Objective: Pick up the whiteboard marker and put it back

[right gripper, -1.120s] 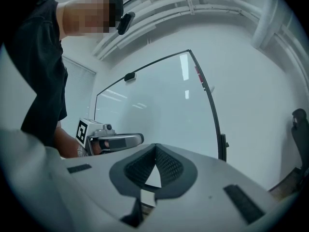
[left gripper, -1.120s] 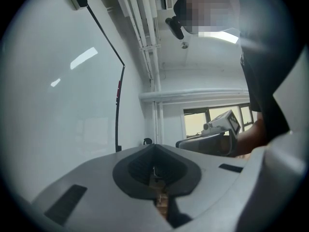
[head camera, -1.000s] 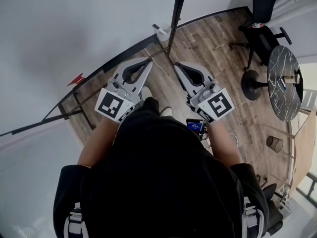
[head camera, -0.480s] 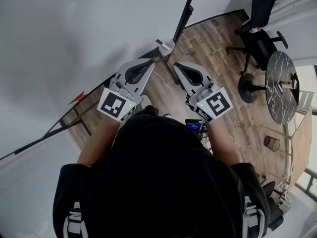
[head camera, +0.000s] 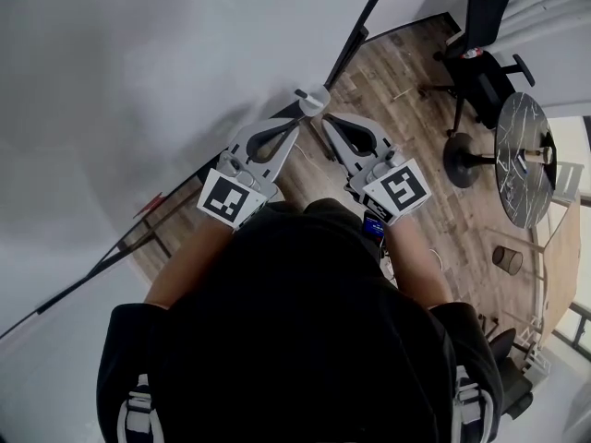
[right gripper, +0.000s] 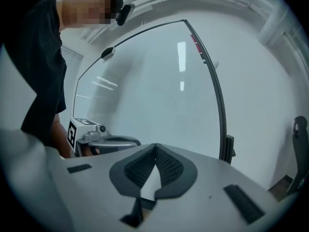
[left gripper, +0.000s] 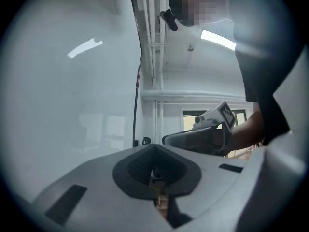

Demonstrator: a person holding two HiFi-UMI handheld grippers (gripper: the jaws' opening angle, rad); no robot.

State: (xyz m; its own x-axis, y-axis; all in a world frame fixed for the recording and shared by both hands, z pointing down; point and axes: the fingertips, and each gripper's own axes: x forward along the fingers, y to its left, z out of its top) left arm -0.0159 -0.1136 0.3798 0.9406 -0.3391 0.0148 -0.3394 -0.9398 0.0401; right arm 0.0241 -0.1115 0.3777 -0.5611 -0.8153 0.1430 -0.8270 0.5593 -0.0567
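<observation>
**Editor:** What are we looking at here?

**Photographer:** We are looking down on a person in a black top (head camera: 295,340) who is standing at a whiteboard (head camera: 138,63). The person is holding the left gripper (head camera: 297,123) and the right gripper (head camera: 326,125) out side by side. Their tips are close together near the board's lower right corner.

**Editor:** How are we describing the jaws?

**Photographer:** We are seeing both pairs pressed together at the tips. In each gripper view the ribbed pads (right gripper: 170,167) are meeting at a point, and nothing is sitting in the small hollow behind it.

**Editor:** Where are we placing the whiteboard marker?

**Photographer:** We are not making it out in any view, and neither gripper is carrying it. Some small red shapes (right gripper: 196,43) are showing by the upper right of the board's frame, too small for us to name.

**Editor:** What else are we showing?

**Photographer:** A white foot (head camera: 314,100) is sitting on the wooden floor (head camera: 406,72) at the base of the board's black post (head camera: 365,21), just beyond the gripper tips. Well apart, toward the floor's right edge, a black office chair (head camera: 485,26) and a round table (head camera: 522,155) with a dark veined top are standing.
</observation>
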